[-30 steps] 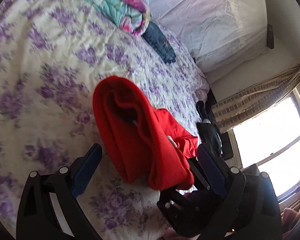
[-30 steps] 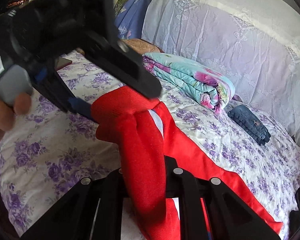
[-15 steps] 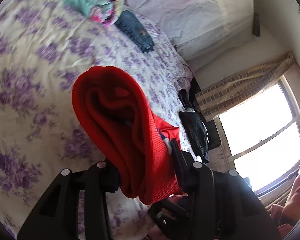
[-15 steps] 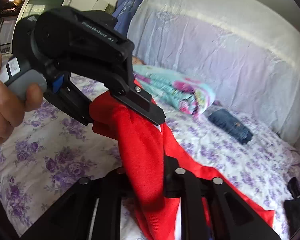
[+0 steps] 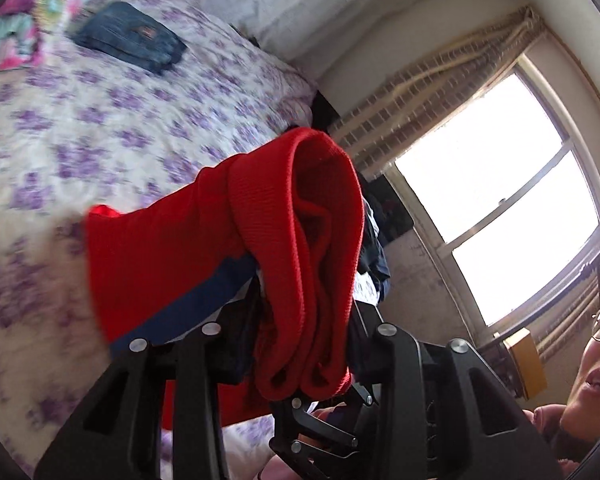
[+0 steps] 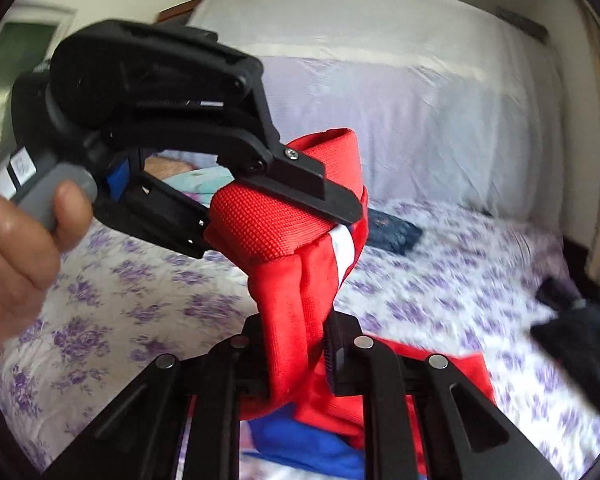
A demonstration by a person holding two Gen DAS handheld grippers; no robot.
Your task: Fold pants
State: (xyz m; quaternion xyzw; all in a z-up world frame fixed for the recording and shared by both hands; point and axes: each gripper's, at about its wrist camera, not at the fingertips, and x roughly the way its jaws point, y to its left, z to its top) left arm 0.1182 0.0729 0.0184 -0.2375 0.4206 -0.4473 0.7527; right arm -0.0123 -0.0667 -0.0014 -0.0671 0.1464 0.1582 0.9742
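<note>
The red pants (image 5: 292, 248) with a blue and white side stripe are lifted off the bed. My left gripper (image 5: 300, 344) is shut on the bunched red waistband. In the right wrist view my right gripper (image 6: 296, 344) is shut on a fold of the same red pants (image 6: 296, 280). The left gripper (image 6: 268, 196) also shows there, clamped on the waistband just above and left of my right gripper. The rest of the pants hangs down toward the bed below both grippers.
The bed (image 5: 100, 128) has a white sheet with purple flowers. Folded blue jeans (image 5: 132, 40) and a folded floral blanket (image 5: 16, 28) lie near the headboard. A black garment (image 6: 584, 344) lies at the bed's right edge. A window (image 5: 496, 216) and a person's face (image 5: 596, 368) are at right.
My left gripper closed on the red waistband and lifted it off the bed, swinging toward the window. My right gripper stayed shut on the pants and rose with them.
</note>
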